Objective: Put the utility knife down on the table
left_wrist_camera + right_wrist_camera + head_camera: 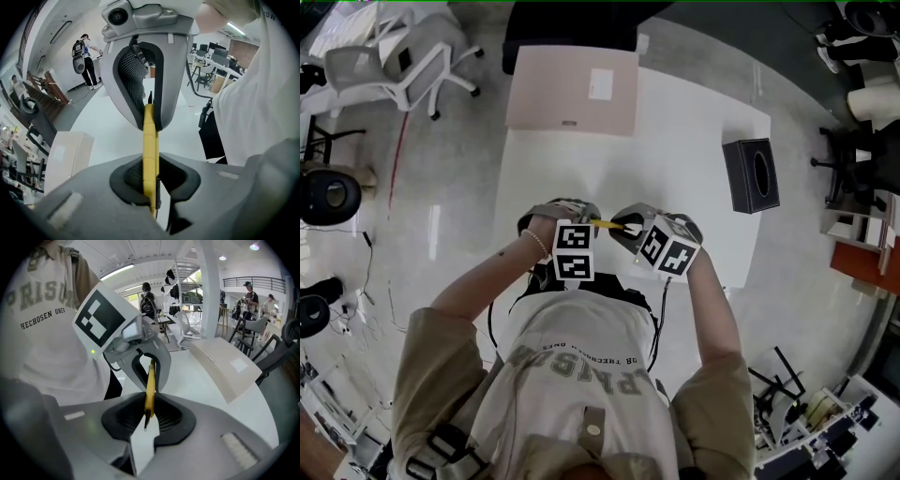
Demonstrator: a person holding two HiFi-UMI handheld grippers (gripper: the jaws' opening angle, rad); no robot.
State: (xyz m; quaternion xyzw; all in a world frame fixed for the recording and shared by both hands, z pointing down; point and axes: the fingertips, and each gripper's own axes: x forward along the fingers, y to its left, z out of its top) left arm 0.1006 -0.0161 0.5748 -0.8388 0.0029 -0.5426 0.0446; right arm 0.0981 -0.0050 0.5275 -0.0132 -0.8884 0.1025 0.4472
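Though it's unclear overhead, the left gripper (151, 180) clamps the utility knife (149, 136).

left gripper (151, 180) | fingers (127, 176) clamped on yellow utility knife (149, 140) | right gripper (154, 123) at far end

Two grippers (587, 216) (623, 228) (left, right), one utility knife (605, 223), one table (694, 141).

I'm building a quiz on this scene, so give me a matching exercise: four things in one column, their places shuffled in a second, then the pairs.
Things:
1 utility knife
2 black tissue box
3 beige flat box
4 white office chair

Places:
A on the floor, left of the table
B between the jaws of the left gripper and right gripper
C at the table's far edge
D on the table's right side

Pairs: 1-B, 2-D, 3-C, 4-A
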